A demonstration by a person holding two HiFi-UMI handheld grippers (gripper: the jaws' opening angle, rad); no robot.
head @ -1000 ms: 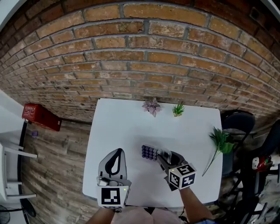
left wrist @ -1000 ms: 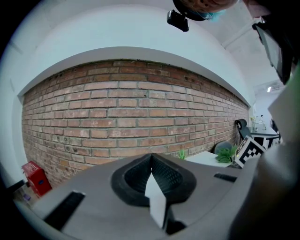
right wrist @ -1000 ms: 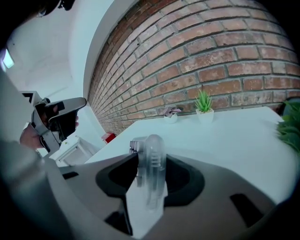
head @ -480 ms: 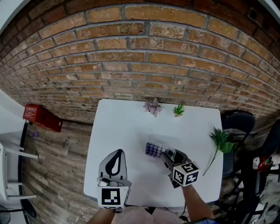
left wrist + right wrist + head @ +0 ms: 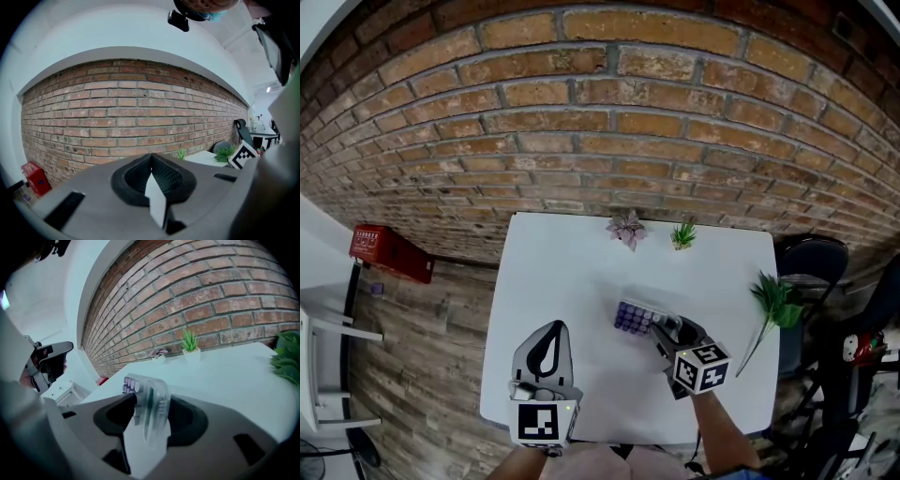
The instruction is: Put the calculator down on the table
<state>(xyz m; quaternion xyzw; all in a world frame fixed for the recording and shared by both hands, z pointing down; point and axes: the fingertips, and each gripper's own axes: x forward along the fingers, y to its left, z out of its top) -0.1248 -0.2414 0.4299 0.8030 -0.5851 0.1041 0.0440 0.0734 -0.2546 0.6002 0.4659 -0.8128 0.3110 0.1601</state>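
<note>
The calculator (image 5: 635,318) has a clear case and purple keys. It sits at the middle right of the white table (image 5: 562,272), between the fingers of my right gripper (image 5: 661,330). In the right gripper view the calculator (image 5: 147,401) stands on its edge in the gap of my right gripper (image 5: 149,420). The jaws are opening, and I cannot see the pads pressing on its sides. My left gripper (image 5: 551,328) hovers shut and empty over the table's near left part. The left gripper view shows my left gripper (image 5: 152,161) with its tips together.
A small purple plant (image 5: 625,228) and a small green plant (image 5: 682,234) stand at the table's far edge. A leafy green sprig (image 5: 773,305) lies at the right edge. On the floor stand a red crate (image 5: 389,250) at left and a dark chair (image 5: 811,258) at right.
My right gripper has carried the calculator a little to the right and farther from me. Its jaws stand wider now. The left gripper has not moved.
</note>
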